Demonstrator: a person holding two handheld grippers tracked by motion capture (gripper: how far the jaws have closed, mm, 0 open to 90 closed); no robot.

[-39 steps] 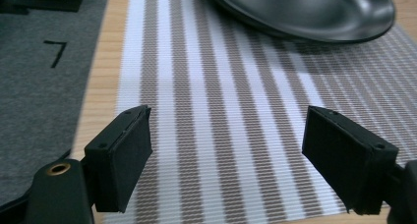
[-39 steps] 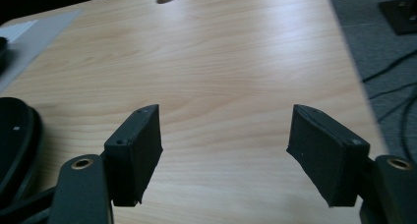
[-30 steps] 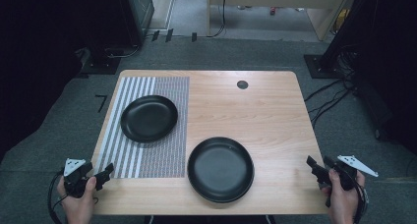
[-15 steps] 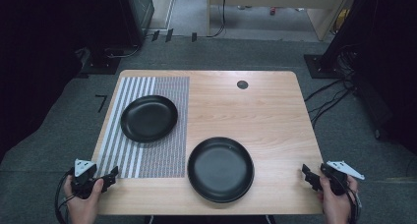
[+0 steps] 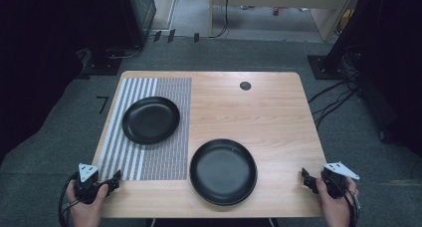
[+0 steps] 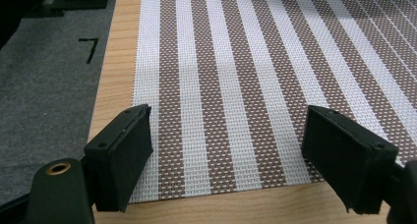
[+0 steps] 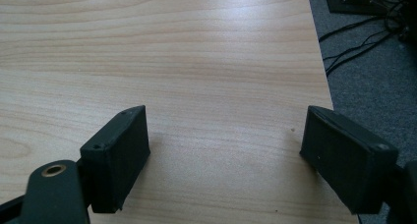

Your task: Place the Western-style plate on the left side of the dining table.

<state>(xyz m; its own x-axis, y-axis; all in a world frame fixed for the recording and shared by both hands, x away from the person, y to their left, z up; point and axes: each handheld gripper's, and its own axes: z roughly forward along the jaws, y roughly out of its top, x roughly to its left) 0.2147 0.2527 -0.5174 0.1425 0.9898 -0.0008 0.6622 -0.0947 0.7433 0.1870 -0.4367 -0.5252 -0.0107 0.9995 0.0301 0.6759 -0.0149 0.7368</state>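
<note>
Nearby, two round matte-black plates: the smaller plate (image 5: 151, 120) on a brown-and-white striped woven placemat (image 5: 164, 87), the larger plate (image 5: 223, 171) on bare wood. Left gripper (image 6: 241, 157) and right gripper (image 7: 236, 155) gape, empty. No readable labels.

Three camera views of one wooden surface (image 5: 259, 112): one overhead, two close and low.

The high view looks forward and down over the whole surface. The left tool (image 6: 226, 155) camera sits just above the striped mat (image 6: 255, 76) at the near left corner. The right tool (image 7: 226, 155) camera looks across bare wood at the near right edge; both areas appear in the high view.
</note>
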